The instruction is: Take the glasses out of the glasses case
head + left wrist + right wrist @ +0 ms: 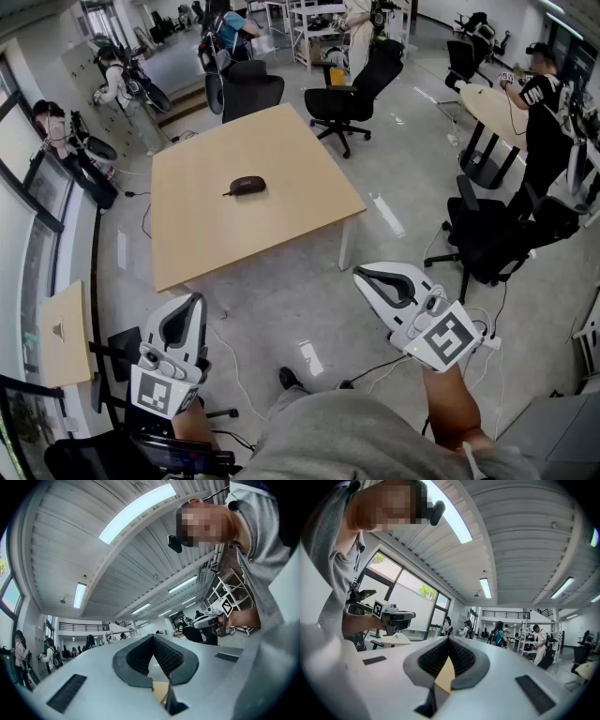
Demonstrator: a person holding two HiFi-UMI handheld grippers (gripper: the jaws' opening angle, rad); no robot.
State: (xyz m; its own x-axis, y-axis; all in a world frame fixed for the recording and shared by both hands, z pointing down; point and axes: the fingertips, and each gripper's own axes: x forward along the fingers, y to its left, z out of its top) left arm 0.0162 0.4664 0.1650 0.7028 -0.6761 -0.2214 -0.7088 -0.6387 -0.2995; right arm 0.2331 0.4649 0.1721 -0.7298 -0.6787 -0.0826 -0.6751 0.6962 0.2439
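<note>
The glasses case (247, 186) is tiny from the head view, just a dark oval lying near the middle of the wooden table (291, 141). It looks closed, and I can't make out the glasses at all. Both gripper views tilt up toward the ceiling, so they're no help with the case. My left hand is mostly cut off at the bottom edge. My left gripper (194, 300) has its jaws pressed together with nothing in them, and so does my right gripper (362, 274). I'm holding both low over the floor, pointing toward the table and well apart from the case, with my right forearm (455, 408) angled inward.
</note>
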